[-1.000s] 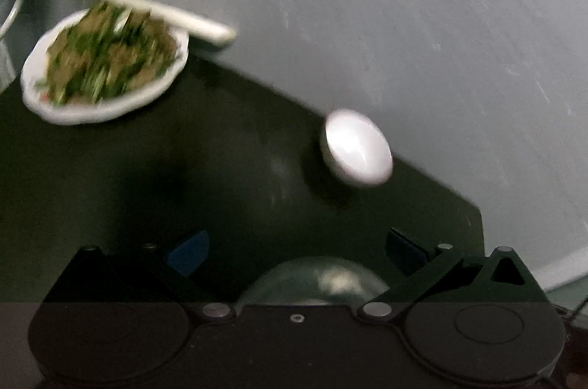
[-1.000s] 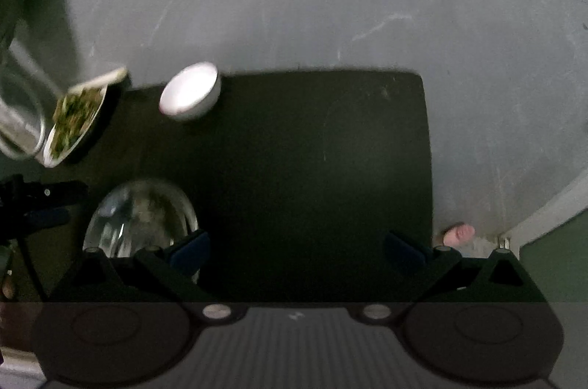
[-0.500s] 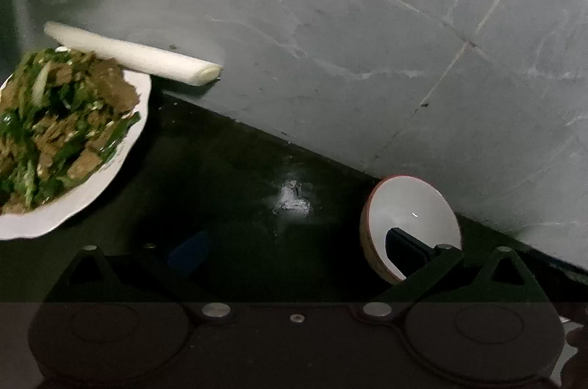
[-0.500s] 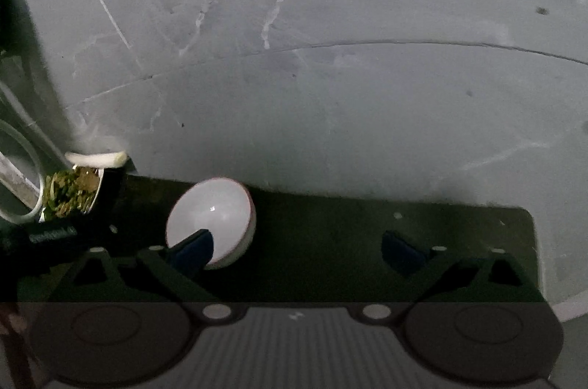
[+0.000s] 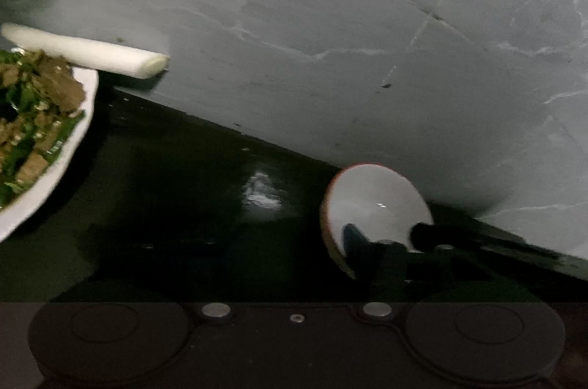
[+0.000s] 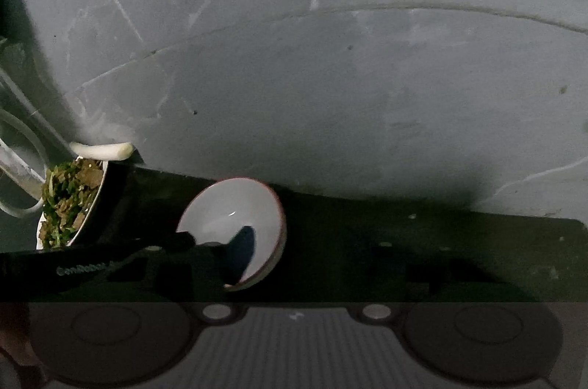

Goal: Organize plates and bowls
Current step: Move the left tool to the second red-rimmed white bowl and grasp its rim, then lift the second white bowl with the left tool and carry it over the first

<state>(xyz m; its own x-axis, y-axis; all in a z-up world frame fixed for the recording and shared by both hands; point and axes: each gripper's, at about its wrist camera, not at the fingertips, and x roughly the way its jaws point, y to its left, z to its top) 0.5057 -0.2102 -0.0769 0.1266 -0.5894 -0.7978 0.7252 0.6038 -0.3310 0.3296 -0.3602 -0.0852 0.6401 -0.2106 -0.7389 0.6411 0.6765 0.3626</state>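
At the far edge of the dark tabletop, the white bowl has opposite rims between the closing jaws of my left tool and right tool (no pad pressing yet), presumably for a steady two-sided lift.

Both units pitched down toward the desk. We note the left hand-held gripper closing, its right finger inside the bowl, rim between the jaws. The right hand-held gripper is closing too, with its left finger inside the bowl. Outer fingers too dark to show contact.
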